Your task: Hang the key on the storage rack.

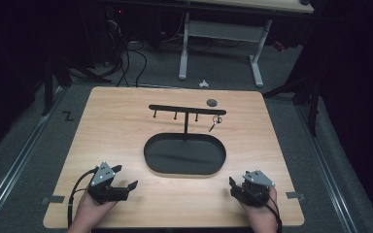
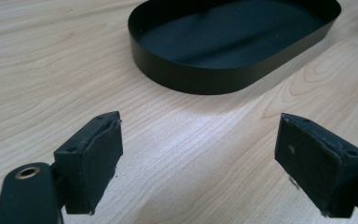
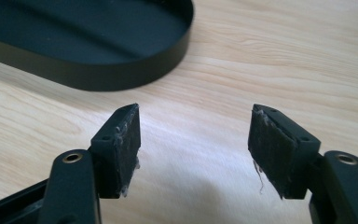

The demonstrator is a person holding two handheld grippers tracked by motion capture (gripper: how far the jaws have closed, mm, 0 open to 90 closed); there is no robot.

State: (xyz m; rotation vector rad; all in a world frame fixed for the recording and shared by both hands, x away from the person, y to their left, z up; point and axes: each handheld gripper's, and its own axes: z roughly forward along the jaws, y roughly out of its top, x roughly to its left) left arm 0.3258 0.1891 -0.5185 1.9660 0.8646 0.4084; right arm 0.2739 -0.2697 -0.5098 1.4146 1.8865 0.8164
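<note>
A: Tray? 
B: Matte black oval metal tray (image 1: 184,154), table centre, at 1 o'clock of the left gripper (image 1: 126,177). 
A: Claws? 
B: Left gripper and right gripper (image 1: 233,186) both spread, nothing between; rubbery pads (image 3: 123,149) look frayed, possibly lint.

Dim, soft high view – surroundings black; both gripper views bright, near pads (image 3: 123,149) slightly blurred (shadows faint).

Left hand-held gripper (image 1: 125,177) black with grey three-cornered screwed plate, black cable trailing, right hand-held gripper (image 1: 235,186) alike, worn fuzzy pads (image 3: 126,144), brass-ringed screw holes, bare forearms
</note>
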